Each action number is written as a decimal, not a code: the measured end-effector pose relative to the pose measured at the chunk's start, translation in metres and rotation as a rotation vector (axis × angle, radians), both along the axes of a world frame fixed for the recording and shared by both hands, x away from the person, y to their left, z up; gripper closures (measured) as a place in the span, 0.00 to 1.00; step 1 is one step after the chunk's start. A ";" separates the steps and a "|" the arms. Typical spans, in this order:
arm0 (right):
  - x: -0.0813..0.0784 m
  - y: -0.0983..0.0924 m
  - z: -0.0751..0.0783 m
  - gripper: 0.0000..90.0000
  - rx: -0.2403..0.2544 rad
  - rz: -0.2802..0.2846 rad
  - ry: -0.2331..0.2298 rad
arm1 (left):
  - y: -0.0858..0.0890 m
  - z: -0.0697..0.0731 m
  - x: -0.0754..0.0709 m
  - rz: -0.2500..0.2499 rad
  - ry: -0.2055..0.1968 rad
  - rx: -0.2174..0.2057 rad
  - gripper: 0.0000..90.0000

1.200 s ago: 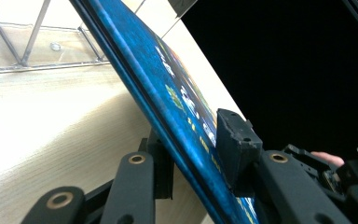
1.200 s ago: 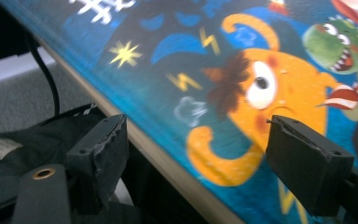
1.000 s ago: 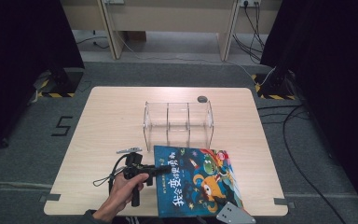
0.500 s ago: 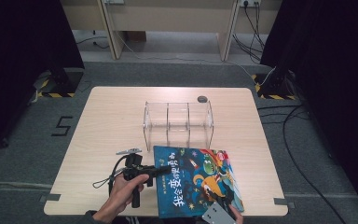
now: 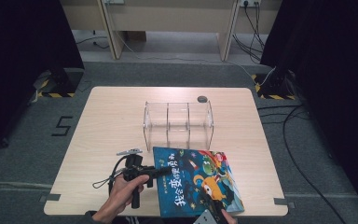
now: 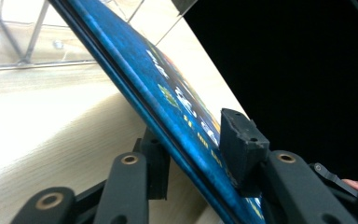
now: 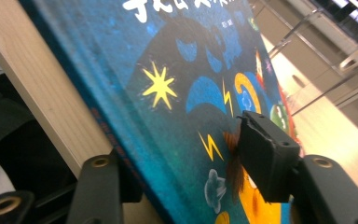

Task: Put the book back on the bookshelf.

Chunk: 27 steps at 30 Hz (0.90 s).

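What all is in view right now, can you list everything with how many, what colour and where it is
table: one, light wood, centre of the high view
rack: one, clear plastic with three bays, mid-table
book: one, blue picture cover, near edge of the table, in front of the rack
small round object: one, dark, behind the rack near the far edge
floor marking: one, black figure 5, left of the table
left tool: one, black, jaws either side of the book's left edge
right tool: one, black, jaws either side of the book's near edge
left hand: one, holding the left tool

L gripper [image 6: 193,156] clamps blue book [image 6: 168,98] edge.
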State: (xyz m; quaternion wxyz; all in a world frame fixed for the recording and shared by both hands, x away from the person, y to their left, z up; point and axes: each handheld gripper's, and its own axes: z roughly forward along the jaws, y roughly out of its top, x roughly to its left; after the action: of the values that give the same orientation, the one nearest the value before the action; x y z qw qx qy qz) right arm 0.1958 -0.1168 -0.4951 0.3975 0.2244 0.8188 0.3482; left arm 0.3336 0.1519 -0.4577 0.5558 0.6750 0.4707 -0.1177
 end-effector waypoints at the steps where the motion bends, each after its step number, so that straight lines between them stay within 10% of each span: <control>1: -0.001 -0.001 0.001 0.56 0.001 -0.004 -0.006 | -0.001 0.003 -0.001 -0.013 -0.018 -0.004 0.66; 7: -0.002 -0.011 0.009 0.59 0.099 -0.029 -0.014 | 0.002 0.009 -0.005 -0.068 -0.078 -0.006 0.51; 15: 0.000 -0.028 0.021 0.62 0.236 -0.053 -0.024 | 0.009 0.004 -0.010 -0.118 -0.059 -0.006 0.35; 27: 0.003 -0.031 0.024 0.62 0.252 -0.043 -0.019 | 0.023 -0.008 -0.009 -0.121 -0.029 -0.058 0.30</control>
State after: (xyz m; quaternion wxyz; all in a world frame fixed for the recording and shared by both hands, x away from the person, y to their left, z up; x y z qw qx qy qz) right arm 0.1986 -0.1480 -0.4712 0.3815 0.2867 0.7597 0.4417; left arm 0.3250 0.1750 -0.4656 0.5735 0.6877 0.4174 -0.1550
